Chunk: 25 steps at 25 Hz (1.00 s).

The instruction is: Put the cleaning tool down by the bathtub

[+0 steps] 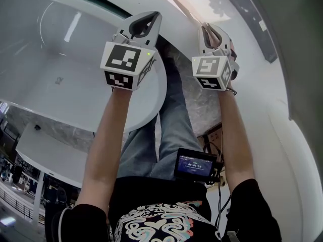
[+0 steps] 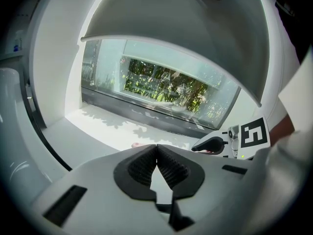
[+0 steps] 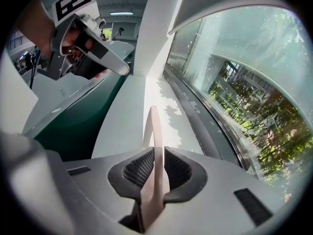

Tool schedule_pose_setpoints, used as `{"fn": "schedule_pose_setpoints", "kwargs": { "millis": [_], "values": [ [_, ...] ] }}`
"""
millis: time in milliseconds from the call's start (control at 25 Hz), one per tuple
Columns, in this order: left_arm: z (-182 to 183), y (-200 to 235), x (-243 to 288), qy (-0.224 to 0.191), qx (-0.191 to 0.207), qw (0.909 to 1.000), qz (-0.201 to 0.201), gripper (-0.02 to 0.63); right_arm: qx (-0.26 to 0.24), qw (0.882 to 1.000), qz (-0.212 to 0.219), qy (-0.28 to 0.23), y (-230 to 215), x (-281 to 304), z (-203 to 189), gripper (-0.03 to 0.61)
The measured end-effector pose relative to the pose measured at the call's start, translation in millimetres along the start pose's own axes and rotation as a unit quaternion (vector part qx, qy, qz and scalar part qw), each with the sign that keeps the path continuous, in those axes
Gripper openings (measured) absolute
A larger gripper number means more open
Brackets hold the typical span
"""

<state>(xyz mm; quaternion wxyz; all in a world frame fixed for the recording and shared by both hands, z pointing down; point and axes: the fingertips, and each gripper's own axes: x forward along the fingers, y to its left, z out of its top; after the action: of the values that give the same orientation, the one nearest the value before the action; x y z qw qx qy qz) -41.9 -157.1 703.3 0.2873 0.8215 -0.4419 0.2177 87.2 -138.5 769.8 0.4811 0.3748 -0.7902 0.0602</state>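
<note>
A long, thin, pale pink cleaning tool (image 1: 184, 6) runs from my right gripper (image 1: 212, 33) up and left over the white ledge (image 1: 252, 84). In the right gripper view the jaws are shut on its flat handle (image 3: 155, 146), and its far end hovers over the ledge (image 3: 122, 121) beside the window. My left gripper (image 1: 146, 19) is held just to the left, above the white bathtub's rim (image 1: 149, 102). In the left gripper view its jaws (image 2: 156, 148) meet with nothing between them, and the right gripper (image 2: 215, 143) shows beyond.
A large curved window (image 3: 244, 97) with a dark sill channel (image 3: 195, 116) runs along the ledge. The bathtub basin (image 1: 50, 44) fills the left. Between tub and ledge are the person's legs in jeans (image 1: 171, 125); a small screen (image 1: 194, 165) hangs at the waist.
</note>
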Motion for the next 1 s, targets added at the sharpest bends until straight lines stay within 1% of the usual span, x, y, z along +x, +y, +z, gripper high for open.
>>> {"fn": "schedule_pose_setpoints", "kwargs": {
  "millis": [240, 520, 680, 800, 1000],
  "values": [
    [3, 0, -6, -0.001, 0.002, 1.0000, 0.003, 0.017, 0.016, 1.000, -0.011, -0.025, -4, -12, 10, 0.066],
    [6, 3, -12, -0.003, -0.001, 1.0000, 0.007, 0.017, 0.027, 0.999, -0.015, -0.033, -4, -25, 16, 0.066],
    [10, 3, -16, -0.008, 0.001, 0.9999, 0.009, 0.017, 0.040, 0.999, -0.009, -0.025, -5, -30, 13, 0.064],
    [12, 2, -19, -0.008, 0.001, 0.9999, 0.010, 0.017, 0.043, 0.999, -0.011, -0.021, -8, -35, 13, 0.049],
    [18, 0, -23, -0.010, 0.014, 0.9998, 0.010, 0.017, 0.060, 0.998, -0.008, -0.032, -14, -40, 21, 0.028]
  ]
}}
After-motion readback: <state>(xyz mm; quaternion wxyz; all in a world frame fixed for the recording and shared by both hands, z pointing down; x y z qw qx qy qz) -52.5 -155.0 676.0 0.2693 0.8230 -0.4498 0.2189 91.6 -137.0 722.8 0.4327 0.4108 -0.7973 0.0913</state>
